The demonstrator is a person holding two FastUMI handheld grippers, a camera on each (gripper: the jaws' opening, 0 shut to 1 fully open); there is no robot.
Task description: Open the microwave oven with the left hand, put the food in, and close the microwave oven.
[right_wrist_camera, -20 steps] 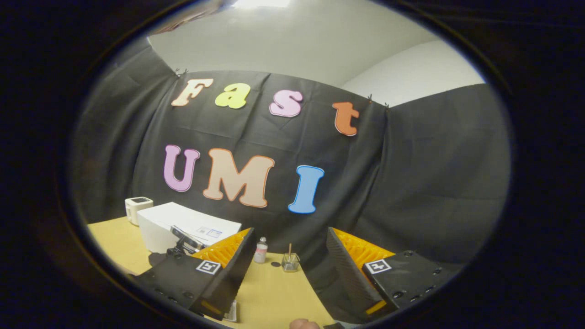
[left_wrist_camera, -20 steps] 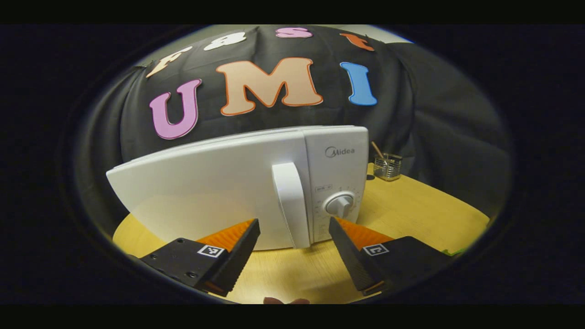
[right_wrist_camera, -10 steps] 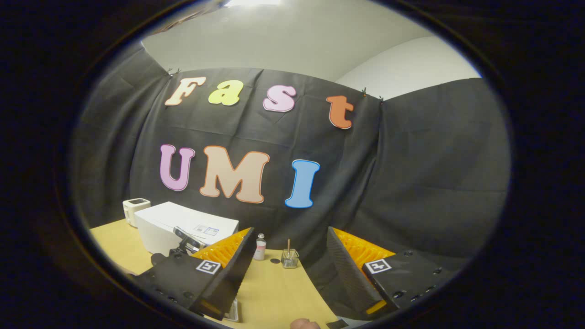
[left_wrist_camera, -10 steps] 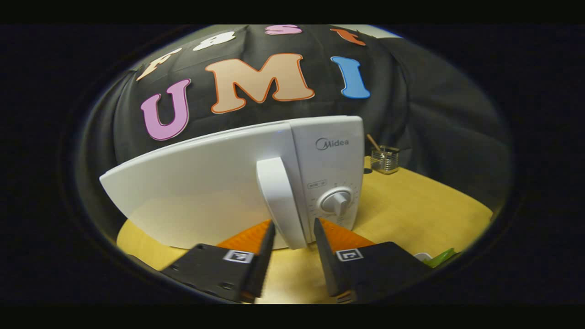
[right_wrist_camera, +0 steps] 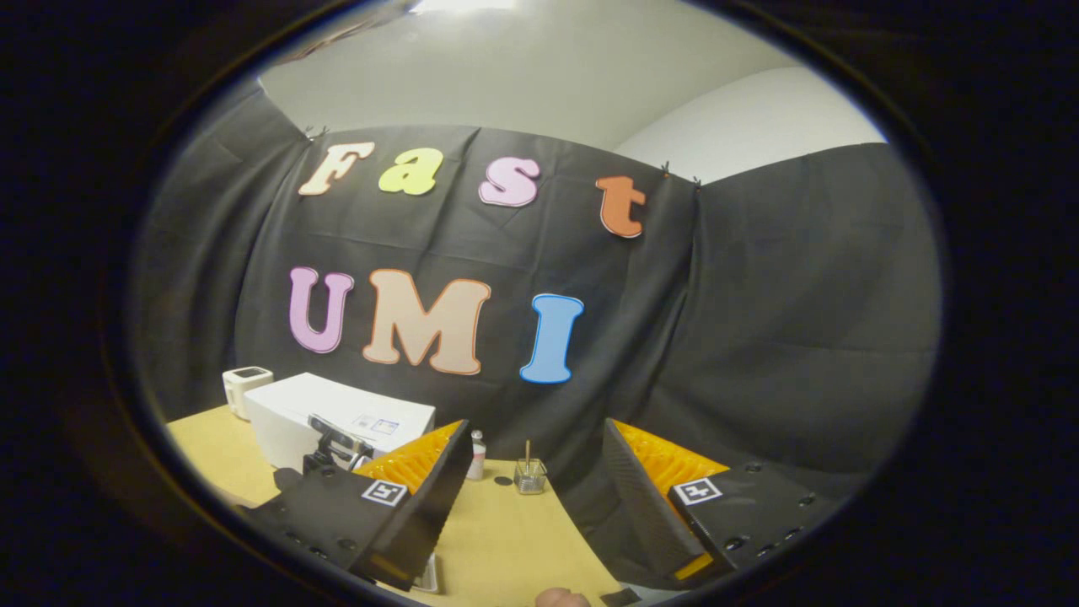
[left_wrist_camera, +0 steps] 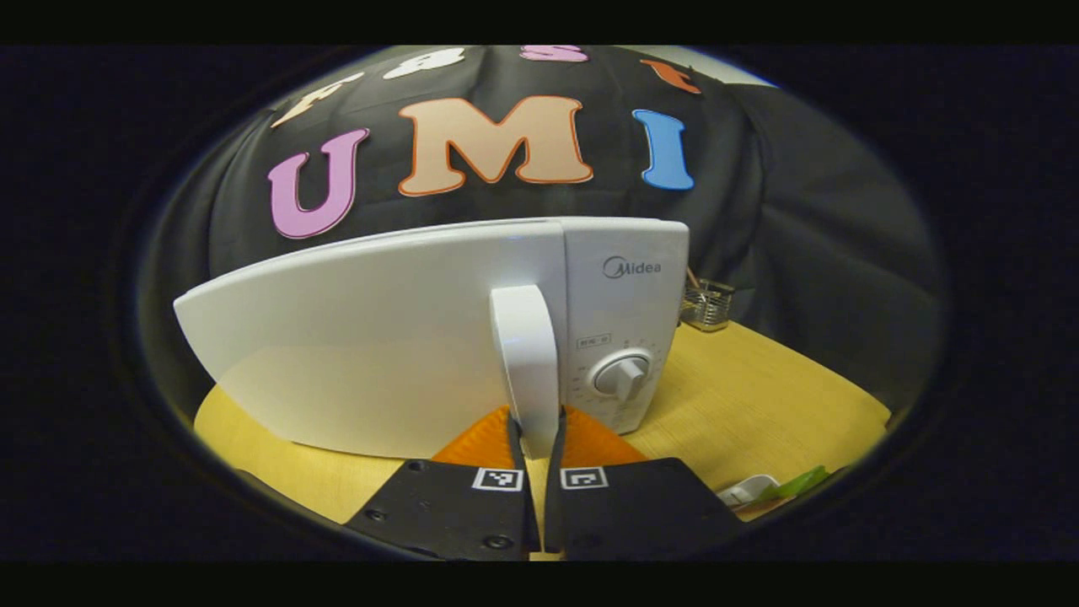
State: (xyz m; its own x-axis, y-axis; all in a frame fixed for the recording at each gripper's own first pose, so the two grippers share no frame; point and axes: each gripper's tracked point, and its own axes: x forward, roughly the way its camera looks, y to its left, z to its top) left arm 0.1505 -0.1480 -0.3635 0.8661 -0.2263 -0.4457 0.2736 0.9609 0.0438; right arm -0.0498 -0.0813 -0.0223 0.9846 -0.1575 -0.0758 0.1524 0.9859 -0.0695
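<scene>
Facing you on the wooden table [left_wrist_camera: 759,396] is one white microwave oven [left_wrist_camera: 379,337], door closed, with one vertical door handle [left_wrist_camera: 527,362] and one dial [left_wrist_camera: 622,375]; your left gripper [left_wrist_camera: 536,434] has its two fingers pinched on the handle's lower end. Your right gripper [right_wrist_camera: 535,489] hangs wide apart and holds nothing, above the table near one small glass jar [right_wrist_camera: 529,478] and one little bottle [right_wrist_camera: 477,455], with black cloth walling the booth.
</scene>
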